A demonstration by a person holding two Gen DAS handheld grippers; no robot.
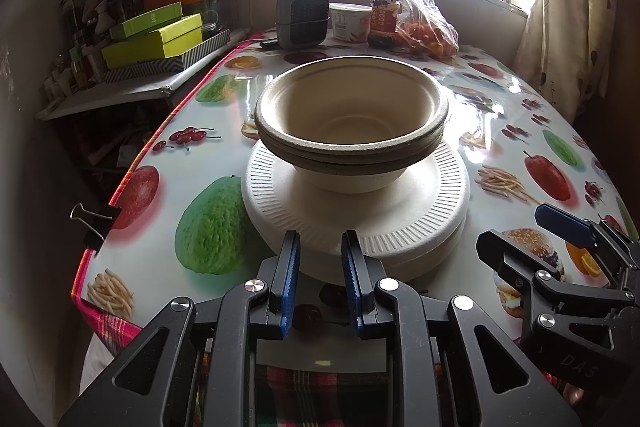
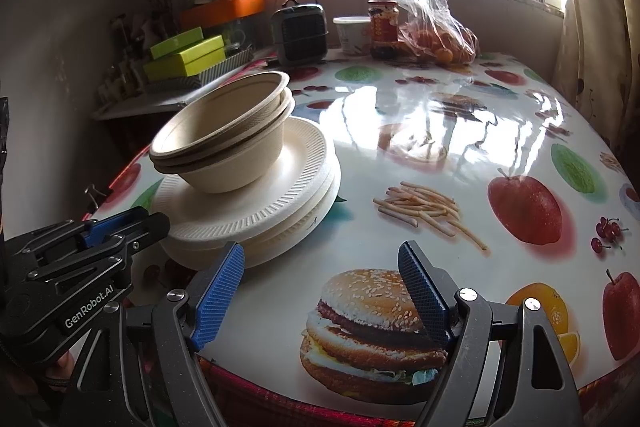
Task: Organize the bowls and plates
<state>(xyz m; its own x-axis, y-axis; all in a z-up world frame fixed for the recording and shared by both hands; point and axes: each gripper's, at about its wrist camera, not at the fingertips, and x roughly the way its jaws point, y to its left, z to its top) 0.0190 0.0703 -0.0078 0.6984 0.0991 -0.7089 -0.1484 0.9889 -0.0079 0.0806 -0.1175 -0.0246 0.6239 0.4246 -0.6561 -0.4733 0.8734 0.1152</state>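
Stacked beige pulp bowls (image 1: 352, 123) sit on a stack of white ribbed plates (image 1: 420, 223) at the near left of the fruit-and-burger-printed counter (image 2: 440, 155). The left gripper (image 1: 319, 251), marked "GenRobot.AI" on its body in the right-wrist view, hovers at the plates' near edge, its blue fingers (image 1: 289, 267) narrowly apart and empty. The right gripper (image 2: 320, 267), lettered "DAS", holds its fingers (image 2: 424, 291) wide apart above the printed burger (image 2: 372, 327). A red-labelled jar (image 2: 384, 29), its writing illegible, stands far back.
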